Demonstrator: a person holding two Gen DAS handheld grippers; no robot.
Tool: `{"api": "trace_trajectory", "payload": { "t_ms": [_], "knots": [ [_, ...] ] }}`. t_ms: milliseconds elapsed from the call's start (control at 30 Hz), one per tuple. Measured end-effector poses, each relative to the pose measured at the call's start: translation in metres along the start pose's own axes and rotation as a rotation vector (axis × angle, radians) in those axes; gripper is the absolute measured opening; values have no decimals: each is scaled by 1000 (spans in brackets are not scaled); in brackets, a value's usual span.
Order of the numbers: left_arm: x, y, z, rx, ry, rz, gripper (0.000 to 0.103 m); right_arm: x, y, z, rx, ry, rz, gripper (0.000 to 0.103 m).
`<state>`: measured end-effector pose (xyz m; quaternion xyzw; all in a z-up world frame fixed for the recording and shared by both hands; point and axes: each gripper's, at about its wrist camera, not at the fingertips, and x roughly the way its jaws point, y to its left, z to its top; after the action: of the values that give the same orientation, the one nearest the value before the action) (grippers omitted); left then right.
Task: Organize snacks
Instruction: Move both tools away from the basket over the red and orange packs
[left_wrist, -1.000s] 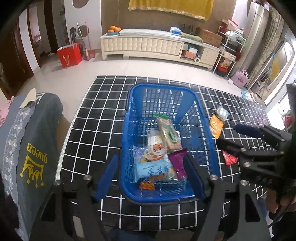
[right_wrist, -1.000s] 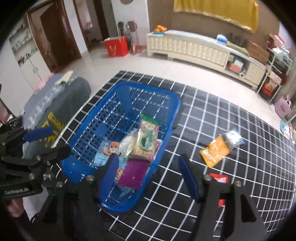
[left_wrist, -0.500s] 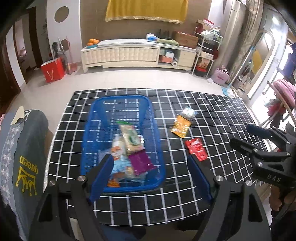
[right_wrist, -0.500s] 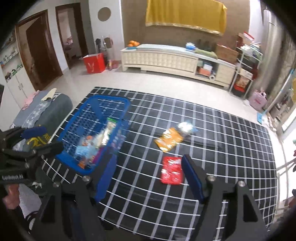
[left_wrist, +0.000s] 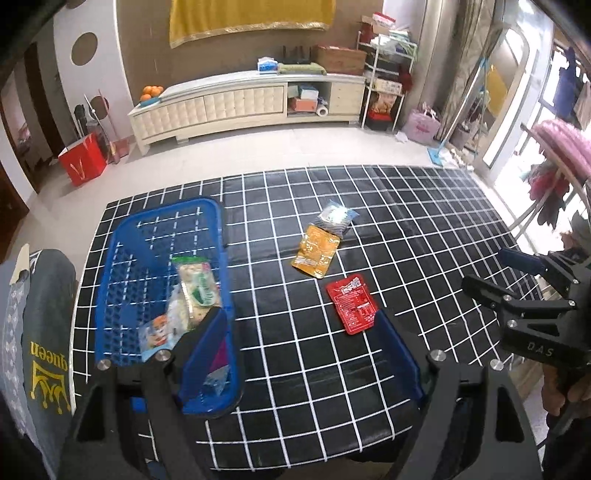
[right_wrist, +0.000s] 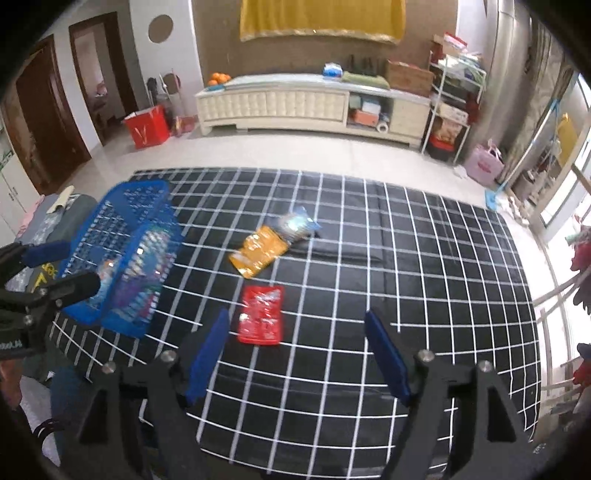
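A blue plastic basket (left_wrist: 122, 258) (right_wrist: 122, 221) holds several snack packets at the left of the black checked table (left_wrist: 406, 229). Three packets lie loose on the table: a red one (left_wrist: 352, 306) (right_wrist: 261, 314), an orange one (left_wrist: 316, 249) (right_wrist: 258, 251) and a clear blue one (left_wrist: 334, 218) (right_wrist: 297, 224). My left gripper (left_wrist: 299, 347) is open and empty, over the table's near edge, its left finger above the basket's near corner. My right gripper (right_wrist: 295, 354) is open and empty, just in front of the red packet.
A grey cushion with yellow "queen" print (left_wrist: 44, 343) lies left of the table. Beyond the table are a tiled floor, a long white cabinet (left_wrist: 236, 103), a red bag (left_wrist: 81, 166) and cluttered shelves at the right.
Both grippers have pulled back and swung right, away from the basket. The loose packets now sit in the middle of both views. Both stay open and empty.
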<state>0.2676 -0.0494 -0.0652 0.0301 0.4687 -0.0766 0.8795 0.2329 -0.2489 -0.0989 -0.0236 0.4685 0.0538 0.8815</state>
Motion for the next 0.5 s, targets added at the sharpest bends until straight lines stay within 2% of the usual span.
{"api": "trace_trajectory", "payload": {
  "t_ms": [133, 333, 400, 500],
  "knots": [
    [25, -13, 3, 23, 32, 23, 90, 24, -14, -6, 27, 39, 27, 79],
    [67, -22, 0, 42, 100, 47, 92, 52, -32, -15, 51, 91, 44, 79],
    [81, -26, -1, 32, 126, 28, 92, 60, -38, -19, 62, 102, 42, 79],
    [104, -34, -1, -8, 172, -50, 92, 69, -49, -24, 83, 111, 49, 79]
  ]
}}
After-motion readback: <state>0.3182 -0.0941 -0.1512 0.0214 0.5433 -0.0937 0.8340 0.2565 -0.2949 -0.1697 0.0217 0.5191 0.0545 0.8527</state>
